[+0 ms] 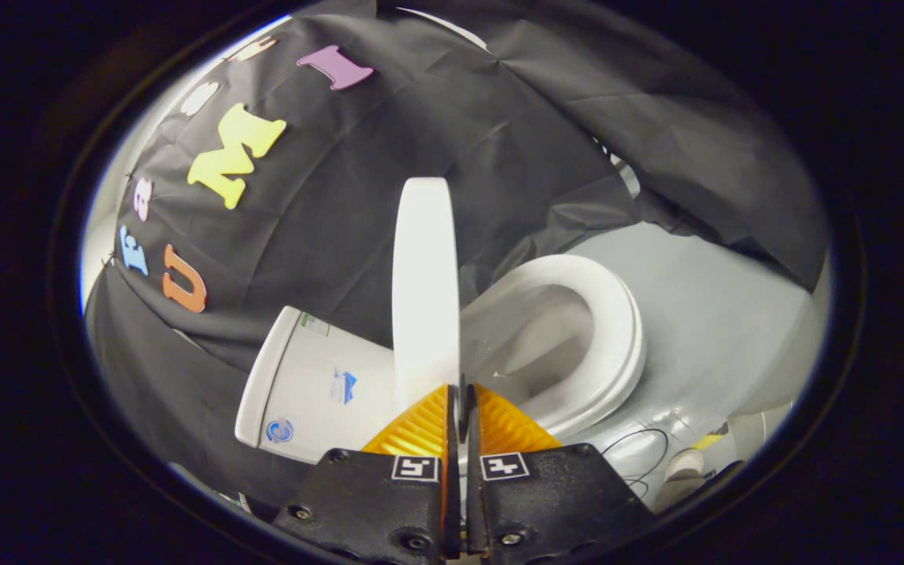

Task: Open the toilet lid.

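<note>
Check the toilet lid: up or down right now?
Up. The lid stands edge-on between seat and tank, clear of the bowl, its rim pinched between the fingers of the gripper.

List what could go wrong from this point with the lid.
1. The tongs pinch only the lid by its thin edge; it may slip free and slam onto the seat.
2. The lid stands about upright, short of the tank; released now, it might fall either way.

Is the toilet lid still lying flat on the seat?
No, the lid stands lifted off the seat, its edge pinched between the tongs.
</note>
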The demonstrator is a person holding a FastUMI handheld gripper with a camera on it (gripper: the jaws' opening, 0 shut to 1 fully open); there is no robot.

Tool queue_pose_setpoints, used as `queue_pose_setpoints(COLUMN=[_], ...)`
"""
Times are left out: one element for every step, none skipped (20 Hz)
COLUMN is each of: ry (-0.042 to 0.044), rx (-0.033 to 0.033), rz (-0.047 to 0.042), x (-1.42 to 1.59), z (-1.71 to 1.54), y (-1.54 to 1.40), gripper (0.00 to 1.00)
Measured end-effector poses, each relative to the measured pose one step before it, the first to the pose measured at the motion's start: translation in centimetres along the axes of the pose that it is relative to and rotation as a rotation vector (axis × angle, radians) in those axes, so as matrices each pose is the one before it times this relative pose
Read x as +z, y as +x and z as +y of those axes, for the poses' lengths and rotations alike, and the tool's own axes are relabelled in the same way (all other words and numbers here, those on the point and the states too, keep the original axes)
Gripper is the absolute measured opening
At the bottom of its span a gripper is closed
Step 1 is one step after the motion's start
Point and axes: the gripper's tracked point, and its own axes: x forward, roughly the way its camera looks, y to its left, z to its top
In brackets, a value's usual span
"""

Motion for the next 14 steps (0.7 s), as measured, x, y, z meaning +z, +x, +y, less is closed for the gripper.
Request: queue_pose_setpoints(ry=[0.00045,-0.00603,-0.00868,-0.01174,-0.01060,-0.01026,-0.00885,-0.01382,-0.01677,-0.01370,-0.01615,-0.00637,-0.00897,-0.00160], rx=[-0.00119,-0.00430,-0.00635,-0.00628,-0.00346,-0.00207,-0.00257,-0.00403,-0.00646,-0.00620,-0.00289,-0.00397,-0.00264,-0.00297], rz=[-0.00141,-0.00083,-0.00130,-0.00165,-0.00176,-0.00242,-0.00102,-0.00295,-0.00130,-0.00208,-0.00083,-0.00159,-0.00193,-0.00227], x=[-0.022,0.031,-0.035,-0.153,-0.082,0.023,-0.042,-0.027,-0.152,0.006,-0.122,-0.001,-0.050,0.026], z=[0.142,0.235,0.120,0.389,0.285,0.620,0.257,0.401,0.330,0.420,0.390,0.388,0.182,0.308], y=[-0.129,-0.023,-0.028,-0.040,-0.070,-0.026,-0.114,-0.066,-0.085,-0.064,0.006,-0.042,-0.047,-0.038], gripper=[0.06,0.06,0.06,0.07,0.06,0.06,0.06,0.06,0.06,0.07,0.07,0.06,0.06,0.06])
